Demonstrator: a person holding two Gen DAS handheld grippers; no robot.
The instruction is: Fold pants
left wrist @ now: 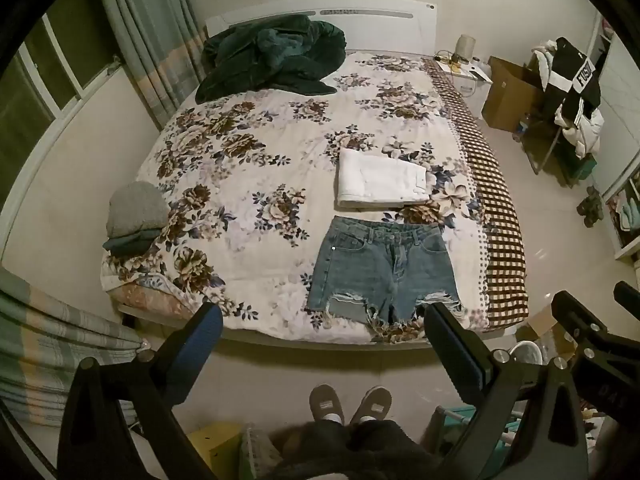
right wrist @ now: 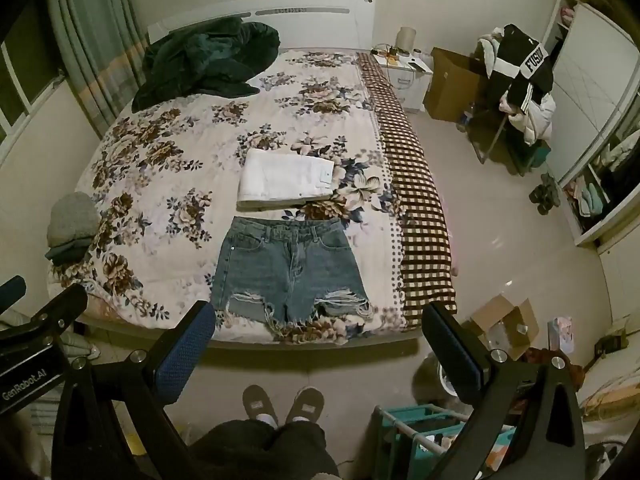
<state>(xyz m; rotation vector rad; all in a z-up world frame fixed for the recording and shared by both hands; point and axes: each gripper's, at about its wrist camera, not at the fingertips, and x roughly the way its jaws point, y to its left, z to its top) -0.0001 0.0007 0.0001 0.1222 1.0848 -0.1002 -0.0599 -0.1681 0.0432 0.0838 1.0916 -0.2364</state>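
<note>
Blue denim shorts [left wrist: 384,268] with frayed hems lie flat and spread out near the foot edge of the floral bed [left wrist: 248,168]; they also show in the right wrist view [right wrist: 292,268]. Just beyond them lies a folded white pair of pants [left wrist: 380,180], also seen in the right wrist view [right wrist: 286,179]. My left gripper [left wrist: 324,328] is open and empty, held high above the foot of the bed, short of the shorts. My right gripper [right wrist: 320,328] is open and empty, likewise above the bed's foot edge, beside the left one.
A dark green blanket [left wrist: 276,56] is heaped at the headboard. A grey and green folded pile [left wrist: 136,216] sits at the bed's left edge. A chair with clothes [right wrist: 516,88], cardboard boxes [right wrist: 504,326] and a teal rack [right wrist: 424,436] stand on the floor. My slippered feet [left wrist: 348,402] stand before the bed.
</note>
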